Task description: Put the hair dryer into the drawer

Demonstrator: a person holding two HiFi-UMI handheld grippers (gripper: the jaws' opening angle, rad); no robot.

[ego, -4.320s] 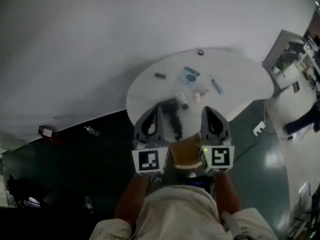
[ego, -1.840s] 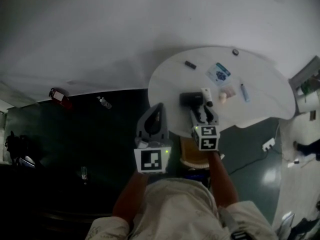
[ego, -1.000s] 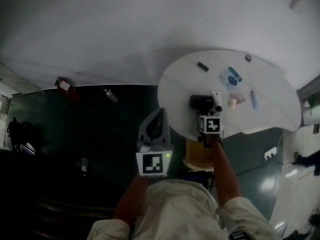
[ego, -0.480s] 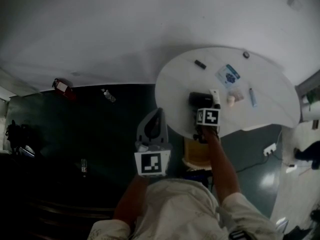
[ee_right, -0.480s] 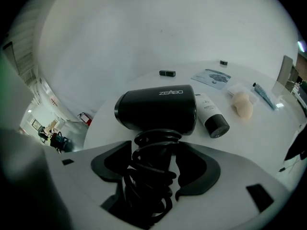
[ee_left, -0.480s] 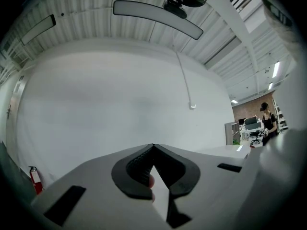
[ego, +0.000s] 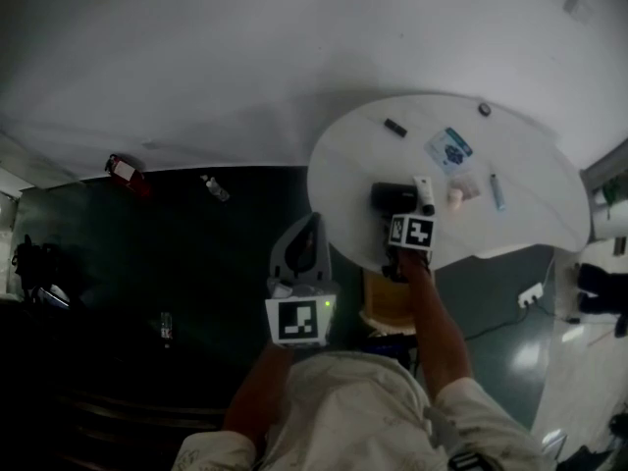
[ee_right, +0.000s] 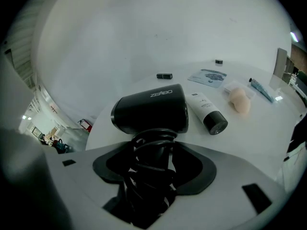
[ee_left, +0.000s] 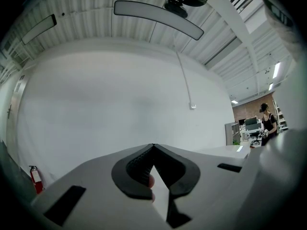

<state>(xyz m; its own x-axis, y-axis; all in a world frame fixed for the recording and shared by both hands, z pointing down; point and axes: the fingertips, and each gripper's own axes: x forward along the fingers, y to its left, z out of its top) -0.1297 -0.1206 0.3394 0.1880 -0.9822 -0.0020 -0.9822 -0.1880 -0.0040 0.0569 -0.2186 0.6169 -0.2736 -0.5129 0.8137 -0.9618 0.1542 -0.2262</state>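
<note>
The step in hand is the pick-up: the right claw [ee_right: 153, 159] has its jaws closed in on the cord-wrapped handle of the hair dryer [ee_right: 151, 110], one on each side with the dark coils filling the gap, so it looks clamped, though the dryer's black barrel lies on its side on the round white table [ego: 530, 214] and is not lifted. The left claw [ee_left: 153, 150] hangs off the table's edge over the dark floor, jaws together at the tips and holding nothing. The next move, as I judge it, calls for a straight lift that keeps the loose loops of cord from slipping or snagging, then a carry to the drawer, which I cannot pick out in any view; a tan object [ego: 385, 302] sits under the table's near edge, but what it is I cannot tell. Just beside the barrel lies a white tube [ee_right: 206, 111] with a black cap, close enough to be knocked if the dryer swings. Beyond it lie a pale sponge [ee_right: 240, 101], a printed packet [ee_right: 208, 75], a small black piece [ee_right: 164, 75] and a slim bluish tube [ee_right: 261, 89], all apart from the dryer.
</note>
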